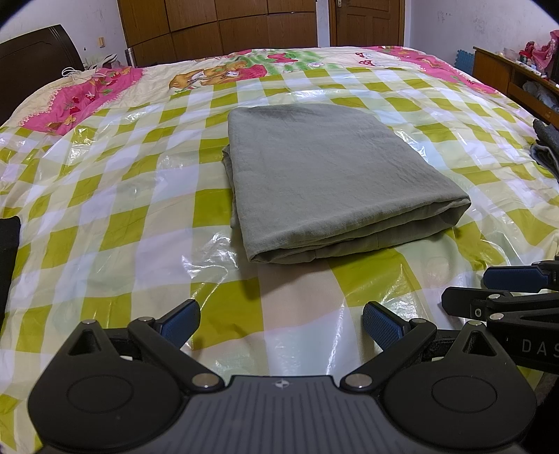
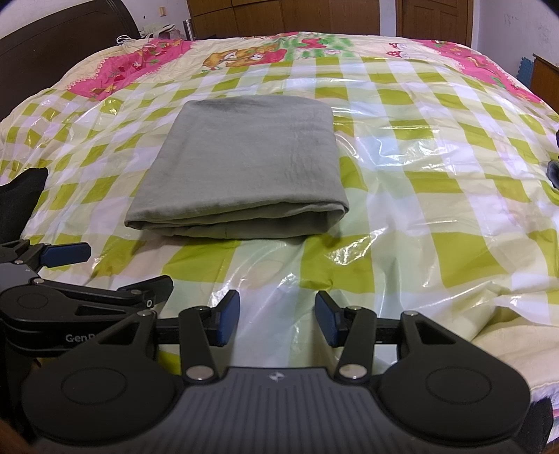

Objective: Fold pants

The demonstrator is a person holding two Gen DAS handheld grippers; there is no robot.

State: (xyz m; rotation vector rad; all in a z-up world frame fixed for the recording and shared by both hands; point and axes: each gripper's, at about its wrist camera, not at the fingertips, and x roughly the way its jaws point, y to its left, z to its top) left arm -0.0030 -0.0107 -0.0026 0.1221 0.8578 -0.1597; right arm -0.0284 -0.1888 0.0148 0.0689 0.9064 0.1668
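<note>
Lying folded on checkered plastic sheet (image 1: 104, 216) over bed, pants (image 1: 325, 181); both hand-held grippers (image 1: 281, 323) (image 2: 277, 321) released, empty

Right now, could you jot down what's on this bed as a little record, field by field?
garment: grey-green pants, folded into a flat rectangle
surface: bed under a green-and-white checked plastic sheet
left tongs: open, empty, short of the pants
right tongs: open, empty, short of the pants
contact: neither tongs touch the pants
background: wooden wardrobe behind the bed
task status: fold looks finished
</note>
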